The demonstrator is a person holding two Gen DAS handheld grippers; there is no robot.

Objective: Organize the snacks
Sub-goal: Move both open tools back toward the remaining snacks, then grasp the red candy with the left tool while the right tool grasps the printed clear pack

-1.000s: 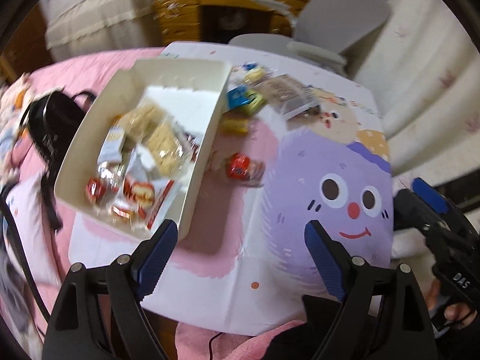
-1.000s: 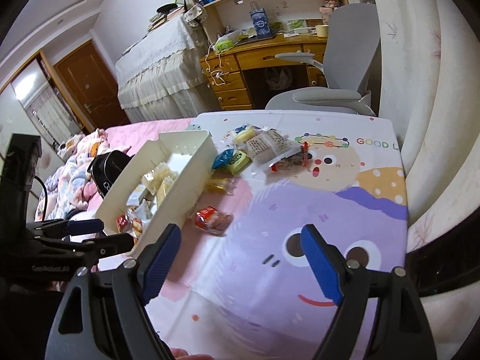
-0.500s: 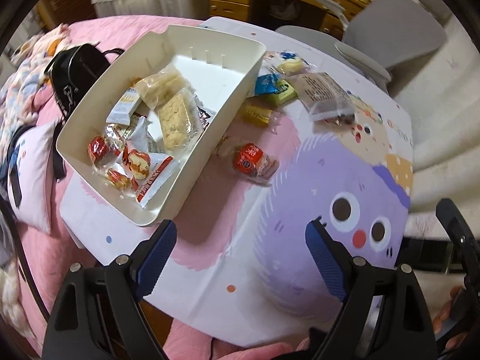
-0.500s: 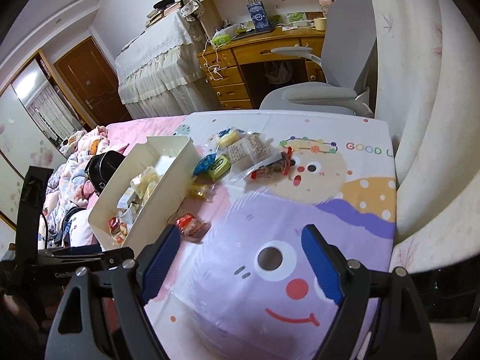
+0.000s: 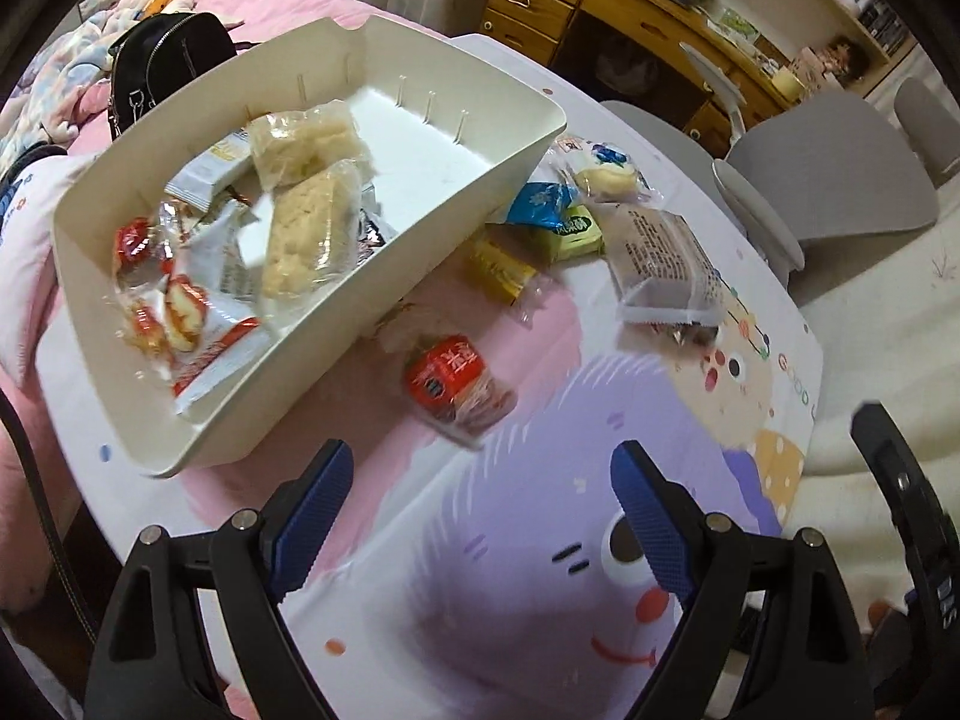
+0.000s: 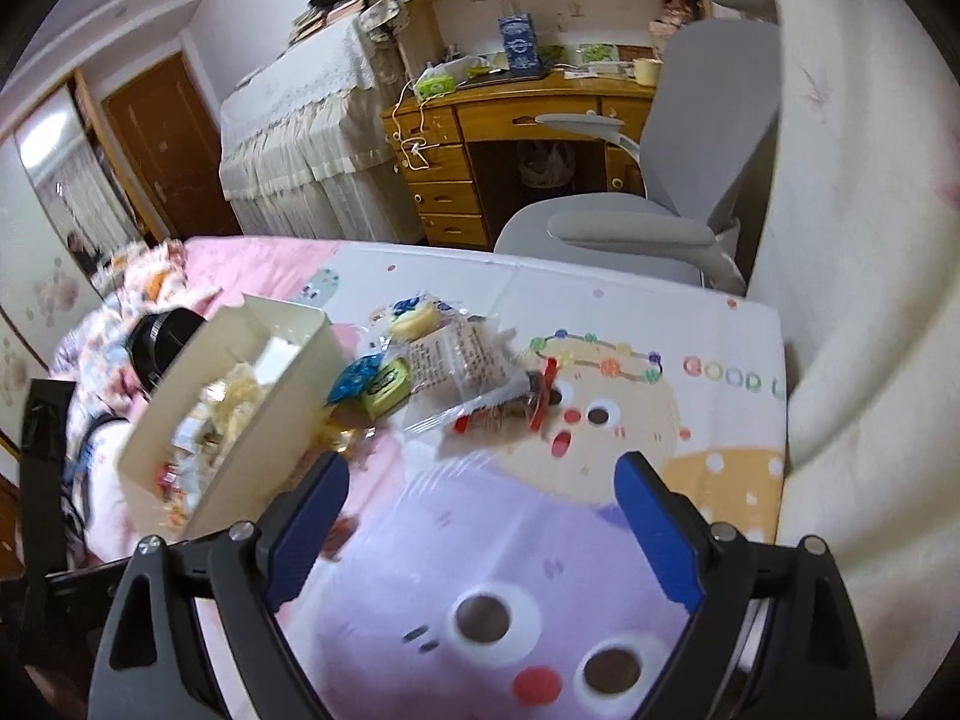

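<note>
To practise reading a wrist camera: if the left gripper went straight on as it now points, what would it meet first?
Probably the red snack packet, lying loose on the table mat ahead of the open left gripper. Depth is unclear.

Cream bin [image 5: 528,138]; red snack packet [image 5: 447,369]; pink-purple cartoon-face tablecloth [image 6: 600,540]; blue tool pads [image 5: 315,504].

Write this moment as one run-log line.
left gripper: open, empty | right gripper: open, empty | white bin: part filled | red snack: loose on table
</note>
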